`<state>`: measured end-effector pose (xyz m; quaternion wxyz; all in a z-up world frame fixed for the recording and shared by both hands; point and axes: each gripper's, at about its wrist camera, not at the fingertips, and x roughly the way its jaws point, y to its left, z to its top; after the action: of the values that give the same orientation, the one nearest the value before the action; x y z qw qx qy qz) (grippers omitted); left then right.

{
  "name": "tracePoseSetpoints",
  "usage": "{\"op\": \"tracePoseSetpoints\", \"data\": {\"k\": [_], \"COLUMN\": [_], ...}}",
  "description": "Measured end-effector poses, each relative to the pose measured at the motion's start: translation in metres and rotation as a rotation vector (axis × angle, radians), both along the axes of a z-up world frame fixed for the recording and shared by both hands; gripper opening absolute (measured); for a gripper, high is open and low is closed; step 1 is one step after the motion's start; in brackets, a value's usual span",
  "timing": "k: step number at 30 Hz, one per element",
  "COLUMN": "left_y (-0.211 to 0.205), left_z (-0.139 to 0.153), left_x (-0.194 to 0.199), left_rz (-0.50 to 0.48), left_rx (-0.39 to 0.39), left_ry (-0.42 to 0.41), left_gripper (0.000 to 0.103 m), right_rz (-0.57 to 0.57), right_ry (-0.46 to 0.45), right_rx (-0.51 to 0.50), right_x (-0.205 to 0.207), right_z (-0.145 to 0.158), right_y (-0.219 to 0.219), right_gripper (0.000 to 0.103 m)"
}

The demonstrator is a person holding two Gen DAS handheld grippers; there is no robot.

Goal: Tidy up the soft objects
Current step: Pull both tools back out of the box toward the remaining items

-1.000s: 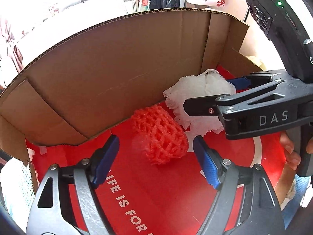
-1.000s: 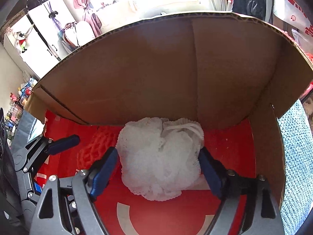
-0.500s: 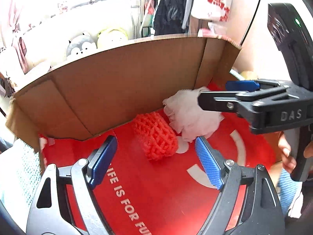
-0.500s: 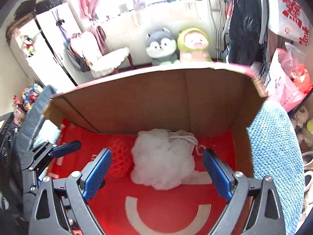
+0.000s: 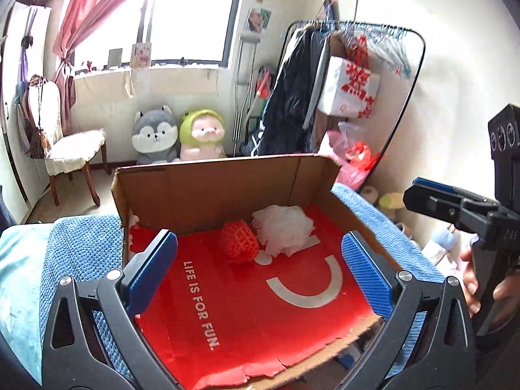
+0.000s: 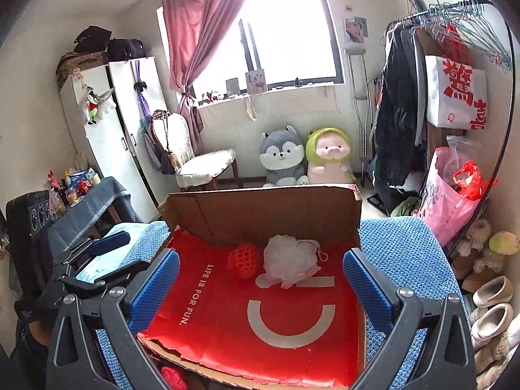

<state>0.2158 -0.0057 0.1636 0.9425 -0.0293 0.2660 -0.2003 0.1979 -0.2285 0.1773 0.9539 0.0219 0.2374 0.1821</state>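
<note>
A bedroom: window, plush toys by the wall. Left view: the box [image 5: 227, 182] sits on a blue cover; against its back wall lie the red net [image 5: 240, 241] and, touching it, the white puff [image 5: 283, 229]. The left gripper [image 5: 260, 273], nearer than both, is opening wide, empty. Right view: the right gripper [image 6: 261, 287], before the box [image 6: 266, 208], is opening wide, empty; net [image 6: 242, 259] and puff [image 6: 287, 260] lie at the back wall.

Box [image 5: 227, 191] sits on cushion [image 5: 81, 243]. In box, at back wall: net [image 5: 240, 245] left, puff [image 5: 282, 229] right, touching. Two plushies [image 6: 305, 156] on floor behind box, side by side. Chair [image 6: 201, 162] left of plushies; rack [image 6: 422, 97] right.
</note>
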Motion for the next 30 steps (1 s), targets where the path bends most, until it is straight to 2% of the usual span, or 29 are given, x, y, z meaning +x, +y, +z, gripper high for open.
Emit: {"op": "tracePoseSetpoints", "data": {"k": [6, 10, 14, 21, 30], "left_y": [0.005, 0.005, 0.007, 0.003, -0.006], "left_z": [0.011, 0.007, -0.004, -0.031, -0.068], "left_x": [-0.058, -0.095, -0.130, -0.178, -0.220], "left_rz": [0.020, 0.057, 0.094, 0.185, 0.270], "left_rx": [-0.020, -0.019, -0.019, 0.027, 0.074], "left_ry": [-0.092, -0.138, -0.169, -0.249, -0.342], "left_gripper": [0.103, 0.103, 0.103, 0.103, 0.103], "right_rz": [-0.026, -0.064, -0.095, -0.142, -0.189], "right_ry": [-0.109, -0.176, -0.219, -0.306, -0.336], "right_rx": [-0.008, -0.010, -0.031, -0.094, -0.108], "right_x": [-0.063, -0.100, -0.126, -0.169, -0.195], "right_z": [-0.008, -0.021, -0.037, -0.069, -0.116], "right_y": [-0.003, -0.006, -0.008, -0.003, -0.001], "right_gripper": [0.103, 0.103, 0.103, 0.103, 0.103]}}
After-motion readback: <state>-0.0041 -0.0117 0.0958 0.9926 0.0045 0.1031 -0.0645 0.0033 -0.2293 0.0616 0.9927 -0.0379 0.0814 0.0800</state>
